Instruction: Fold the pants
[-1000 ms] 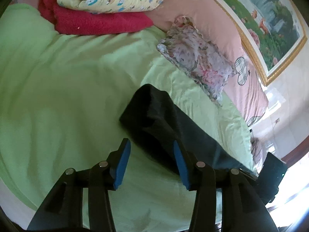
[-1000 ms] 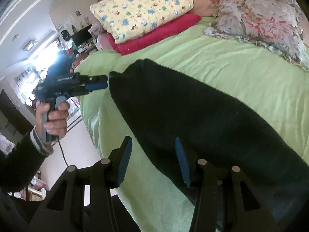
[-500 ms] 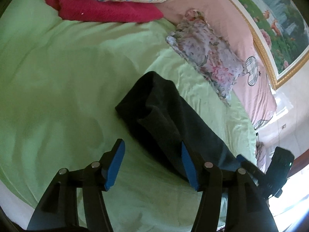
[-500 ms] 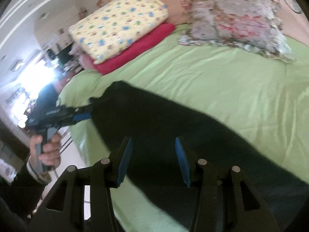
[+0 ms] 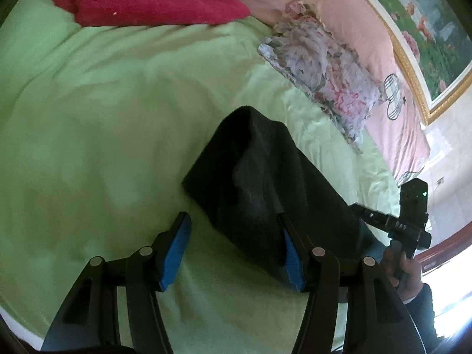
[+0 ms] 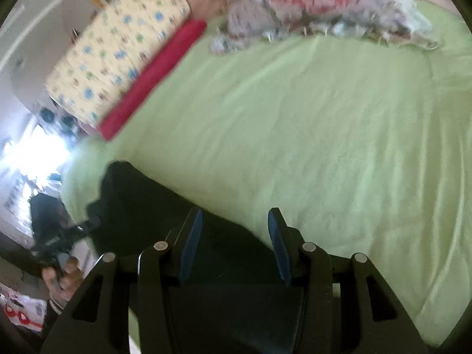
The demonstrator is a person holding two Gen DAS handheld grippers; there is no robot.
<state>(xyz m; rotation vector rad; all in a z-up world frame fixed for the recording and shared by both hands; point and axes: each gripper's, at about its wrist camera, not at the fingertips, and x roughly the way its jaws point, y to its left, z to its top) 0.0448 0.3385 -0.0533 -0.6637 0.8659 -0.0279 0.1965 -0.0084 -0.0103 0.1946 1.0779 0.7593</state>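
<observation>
Dark pants (image 5: 259, 183) lie folded lengthwise on the light green bedsheet (image 5: 103, 135); they also show in the right wrist view (image 6: 153, 206). My left gripper (image 5: 233, 250) is open and empty, hovering at the near edge of the pants end, its right finger over the cloth. My right gripper (image 6: 234, 244) is open and empty above the other end of the pants. The right gripper shows in the left wrist view (image 5: 407, 221), held in a hand. The left gripper shows at the left in the right wrist view (image 6: 56, 236).
A floral pillow (image 5: 321, 65) lies by the pink headboard cover (image 5: 377, 38). A yellow patterned pillow (image 6: 118, 50) rests on a red folded blanket (image 5: 153, 8) at the far side. A framed picture (image 5: 427, 29) hangs above. The bed edge runs along the bottom left.
Both grippers drew back and lifted a little from the pants. The right wrist view swung right toward the open sheet; the pants now sit lower and left in it.
</observation>
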